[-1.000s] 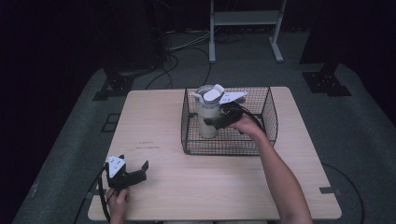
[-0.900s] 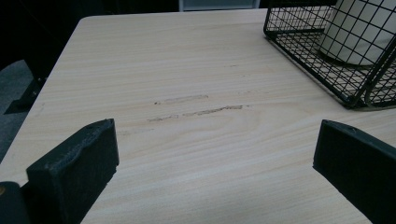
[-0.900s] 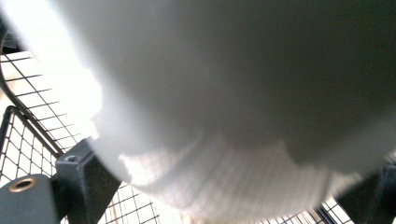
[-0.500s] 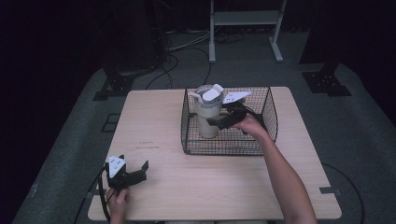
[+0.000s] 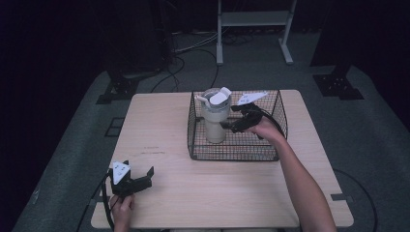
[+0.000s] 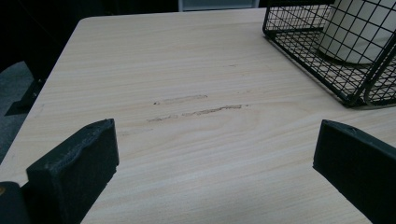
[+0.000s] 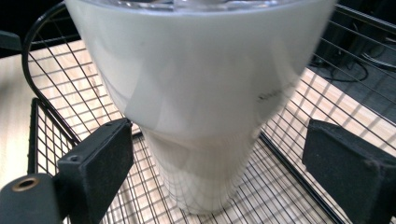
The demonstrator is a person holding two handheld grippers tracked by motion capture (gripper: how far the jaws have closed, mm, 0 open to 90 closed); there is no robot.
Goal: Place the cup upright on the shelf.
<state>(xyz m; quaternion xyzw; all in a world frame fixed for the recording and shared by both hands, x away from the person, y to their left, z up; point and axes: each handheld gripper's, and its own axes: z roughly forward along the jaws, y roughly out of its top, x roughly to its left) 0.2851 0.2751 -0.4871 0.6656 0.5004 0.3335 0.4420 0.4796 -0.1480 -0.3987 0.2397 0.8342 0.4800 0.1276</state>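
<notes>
Standing upright inside a black wire basket [image 5: 278, 145] on the wooden surface [image 5: 203, 193] was one pale tumbler [image 5: 214, 123] with a lid. Right gripper [image 7: 219, 158]: reached into the basket, fingers wide apart on either side of the tumbler's lower body, not gripping it. Left gripper [image 5: 140, 179]: near the surface's front left corner, well apart from the basket, fingers wide apart, holding nothing.

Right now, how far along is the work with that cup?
The cup already stands upright inside the basket. In hand: the right gripper sits around the cup's lower part with jaws open and gaps on both sides. Probably left: drawing that gripper clear. The left gripper rests open near the table edge.
</notes>
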